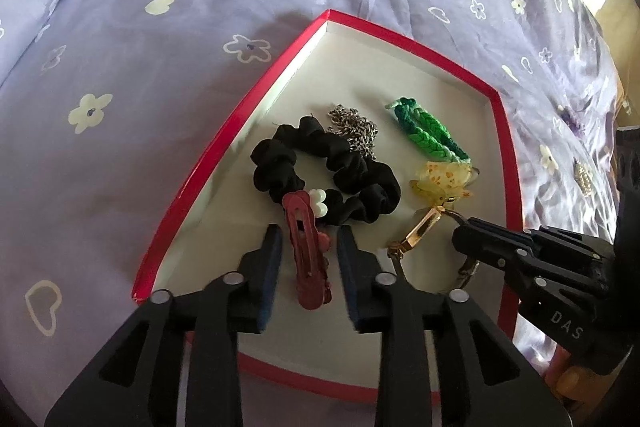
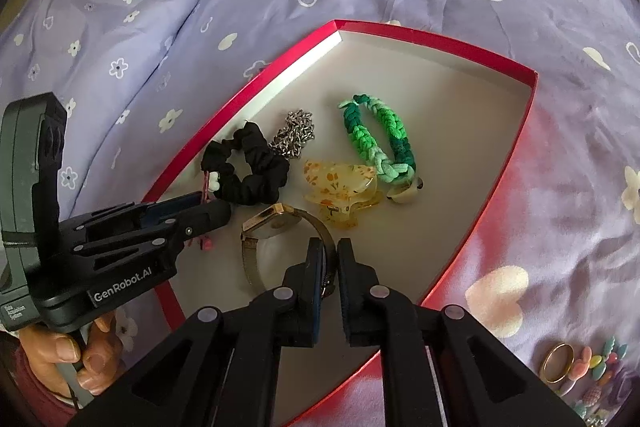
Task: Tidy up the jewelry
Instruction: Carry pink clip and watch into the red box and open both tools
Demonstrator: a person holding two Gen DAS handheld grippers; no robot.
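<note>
A red-rimmed box (image 1: 224,147) (image 2: 516,155) lies on the bed and holds a black scrunchie (image 1: 320,163) (image 2: 256,167), a silver chain (image 1: 354,129) (image 2: 296,133), a green braided band (image 1: 428,135) (image 2: 376,143), a yellow claw clip (image 1: 436,183) (image 2: 340,191) and a gold watch (image 1: 420,231) (image 2: 272,223). My left gripper (image 1: 308,247) is open, its fingers on either side of a red hair clip (image 1: 306,259) lying in the box. My right gripper (image 2: 331,259) is shut on the watch's mesh strap.
The box sits on a lilac flowered sheet (image 1: 160,47) with a pillow (image 2: 100,39) at the left. A gold ring (image 2: 558,361) and several small coloured pieces (image 2: 600,367) lie on the sheet at the right wrist view's lower right.
</note>
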